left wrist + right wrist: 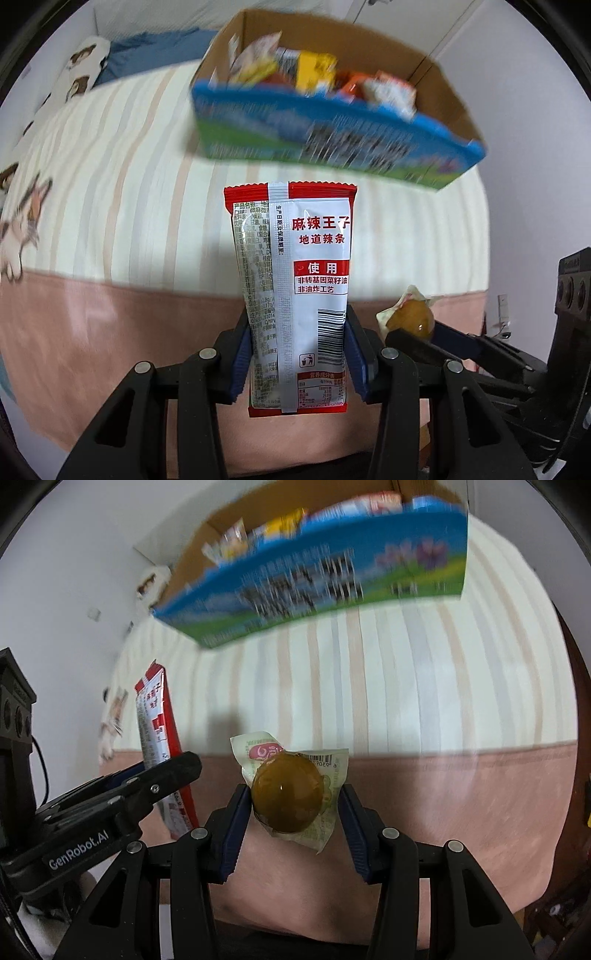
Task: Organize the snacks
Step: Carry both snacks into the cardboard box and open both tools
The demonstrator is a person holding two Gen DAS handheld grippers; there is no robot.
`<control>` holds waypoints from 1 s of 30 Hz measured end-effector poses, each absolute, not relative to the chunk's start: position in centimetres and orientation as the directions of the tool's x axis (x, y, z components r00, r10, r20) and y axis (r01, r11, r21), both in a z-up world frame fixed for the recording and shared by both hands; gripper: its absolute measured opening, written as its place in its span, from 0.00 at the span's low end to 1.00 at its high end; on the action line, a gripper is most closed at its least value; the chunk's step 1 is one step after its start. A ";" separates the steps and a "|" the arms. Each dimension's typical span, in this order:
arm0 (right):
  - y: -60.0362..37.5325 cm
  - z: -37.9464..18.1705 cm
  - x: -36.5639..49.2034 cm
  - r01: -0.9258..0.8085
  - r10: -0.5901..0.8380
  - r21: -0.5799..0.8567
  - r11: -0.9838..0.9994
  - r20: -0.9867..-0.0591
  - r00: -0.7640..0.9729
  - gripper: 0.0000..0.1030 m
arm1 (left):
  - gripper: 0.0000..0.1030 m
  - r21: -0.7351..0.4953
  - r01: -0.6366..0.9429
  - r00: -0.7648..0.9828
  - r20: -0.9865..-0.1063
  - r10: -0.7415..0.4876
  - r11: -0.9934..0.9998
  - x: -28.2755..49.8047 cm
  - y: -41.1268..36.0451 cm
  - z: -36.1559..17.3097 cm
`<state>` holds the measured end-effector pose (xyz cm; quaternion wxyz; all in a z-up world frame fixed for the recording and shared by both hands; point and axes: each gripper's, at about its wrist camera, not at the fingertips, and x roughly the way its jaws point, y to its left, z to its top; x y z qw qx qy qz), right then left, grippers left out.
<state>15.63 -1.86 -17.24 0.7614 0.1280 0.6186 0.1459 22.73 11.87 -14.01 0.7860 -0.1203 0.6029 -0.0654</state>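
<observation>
My left gripper (297, 332) is shut on a red and white spicy-strip packet (295, 280) held upright above the bed. My right gripper (293, 805) is shut on a clear-wrapped brown egg snack (288, 792). The egg snack also shows at the right of the left wrist view (410, 314), and the packet at the left of the right wrist view (159, 738). A blue and green cardboard box (332, 136) with several snacks inside sits ahead on the bed; it also shows in the right wrist view (314, 583). Both grippers are side by side, short of the box.
The bed has a striped cream cover (129, 184) and a pink edge band (110, 332). A dog-print pillow (85, 66) and blue cloth (159, 48) lie at the far left. A white wall (66, 572) stands to the left.
</observation>
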 end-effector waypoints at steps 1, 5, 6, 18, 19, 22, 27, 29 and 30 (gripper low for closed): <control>-2.2 -16.5 16.1 -0.065 0.388 0.383 0.921 -0.898 0.206 0.50 | 0.40 -0.274 -0.039 0.277 -0.927 -0.253 0.961 23.4 11.7 -13.4; -3.3 -12.9 18.2 -0.082 0.403 0.396 0.915 -0.873 0.276 0.50 | 0.40 -0.285 -0.013 0.327 -0.907 -0.265 0.959 26.5 11.1 -10.1; -2.9 -12.3 18.6 -0.084 0.403 0.397 0.914 -0.868 0.291 0.50 | 0.40 -0.286 -0.007 0.335 -0.904 -0.267 0.958 27.3 11.0 -9.5; -1.7 -7.8 29.2 -0.106 0.385 0.374 0.921 -0.835 0.393 0.50 | 0.40 -0.277 0.044 0.362 -0.891 -0.274 0.960 39.6 9.8 -5.2; -1.4 -8.1 30.1 -0.106 0.383 0.372 0.922 -0.837 0.390 0.50 | 0.40 -0.275 0.040 0.354 -0.895 -0.271 0.961 40.4 9.9 -5.4; -1.1 -8.9 32.3 -0.104 0.366 0.353 0.930 -0.851 0.377 0.50 | 0.41 -0.261 0.033 0.304 -0.917 -0.259 0.965 44.0 10.3 -6.4; -0.4 -12.0 36.1 -0.085 0.343 0.334 0.939 -0.881 0.325 0.50 | 0.41 -0.230 0.016 0.212 -0.950 -0.228 0.973 47.8 10.9 -9.6; -0.2 -13.3 36.9 -0.079 0.338 0.329 0.941 -0.892 0.299 0.50 | 0.41 -0.226 0.001 0.154 -0.962 -0.224 0.974 48.7 11.1 -11.5; 0.0 -14.0 37.3 -0.080 0.334 0.325 0.942 -0.899 0.282 0.50 | 0.41 -0.225 -0.005 0.133 -0.966 -0.223 0.974 49.0 11.3 -12.2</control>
